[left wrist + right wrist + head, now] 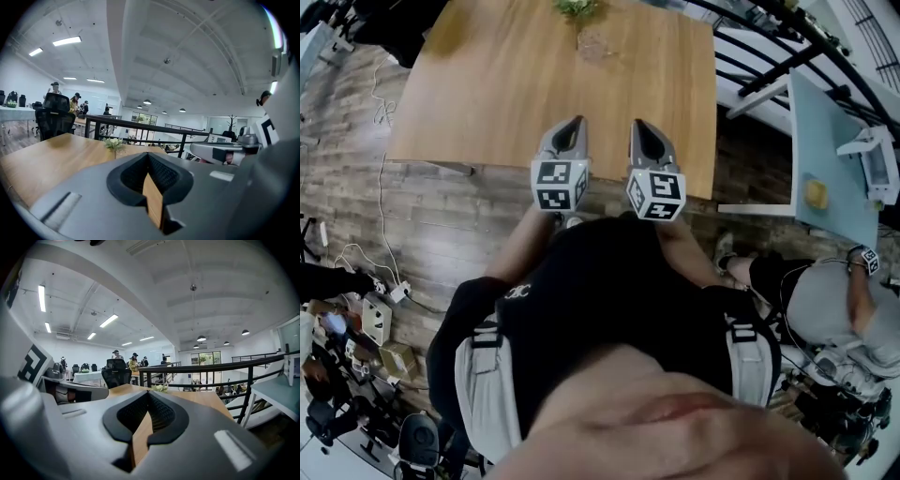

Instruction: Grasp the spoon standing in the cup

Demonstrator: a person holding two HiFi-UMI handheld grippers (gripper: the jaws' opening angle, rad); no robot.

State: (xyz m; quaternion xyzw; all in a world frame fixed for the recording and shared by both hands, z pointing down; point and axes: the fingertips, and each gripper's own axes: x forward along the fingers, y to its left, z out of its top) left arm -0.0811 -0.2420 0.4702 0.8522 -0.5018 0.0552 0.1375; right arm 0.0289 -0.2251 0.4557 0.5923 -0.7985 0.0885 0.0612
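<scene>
Far left in the head view: grey-brown plank floor [356, 216] with a white power strip [397, 292] and loose cables; next the light-brown rectangular wooden table [478, 94]; a small green plant in a clear glass vase [581, 11] stands at the table's far edge, roughly midway along it; the same plant [114, 143] shows ahead in the left gripper view, and again [160, 387] in the right gripper view. We cannot make out the spoon or the cup in any view.

Grey left gripper [573, 125], with its black-and-white marker cube [560, 185], is held at the table's near edge, tips pointing toward the far edge; in its own view the left gripper [149, 155] has its black ribbed pads closed, tips meeting, only a thin sliver of tabletop showing behind them; nothing held.

Grey right gripper [643, 127] sits just beside it, parallel, at the same near edge but closer to the right corner; its marker cube [656, 195] faces up; in its own view the right gripper [149, 394] is likewise closed tip to tip; empty.

Both sit close in front of the person's black top [600, 309].

Right of the table: black metal railing [783, 67]; pale blue-green desk [830, 141] with a small yellow object [815, 194] on it; a seated person in a grey top [834, 300] at the far right.
</scene>
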